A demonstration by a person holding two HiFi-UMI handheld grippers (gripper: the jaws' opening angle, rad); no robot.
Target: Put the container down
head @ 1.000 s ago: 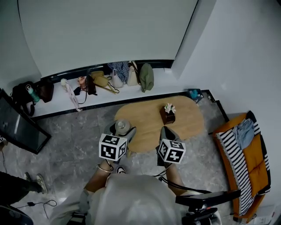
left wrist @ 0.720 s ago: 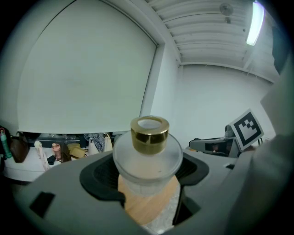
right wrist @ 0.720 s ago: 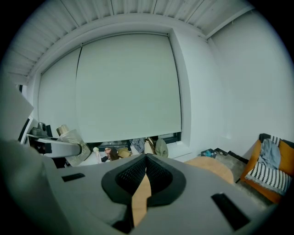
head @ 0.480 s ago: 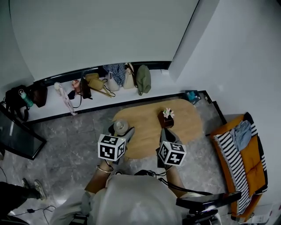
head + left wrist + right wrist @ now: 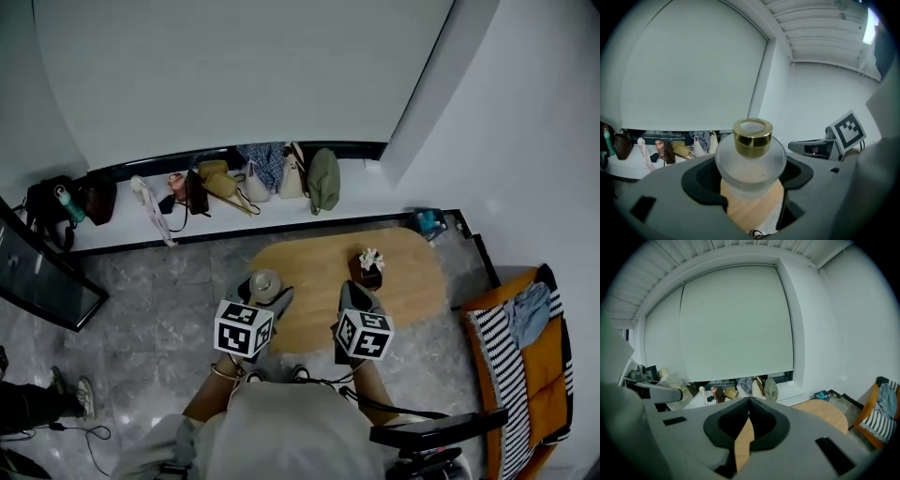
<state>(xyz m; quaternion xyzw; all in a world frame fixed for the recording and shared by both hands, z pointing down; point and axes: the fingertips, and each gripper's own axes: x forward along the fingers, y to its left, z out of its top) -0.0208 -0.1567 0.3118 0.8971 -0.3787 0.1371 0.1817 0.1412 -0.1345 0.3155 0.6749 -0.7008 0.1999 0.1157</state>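
Against the picture from a second earlier, little was altered: the container [image 5: 751, 161] was still kept clamped upright between the jaws of the left gripper [image 5: 270, 298]. Its rounded body of frosted glass was topped by a shiny gold cylindrical cap [image 5: 752, 137]. The oval, pale wooden tabletop [image 5: 412, 277] was seen beneath and ahead of both grippers. The dark ribbed jaws of the right gripper [image 5: 749, 405] were pressed together on nothing.

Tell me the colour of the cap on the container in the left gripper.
Shiny gold; the cap shows best in the left gripper view.
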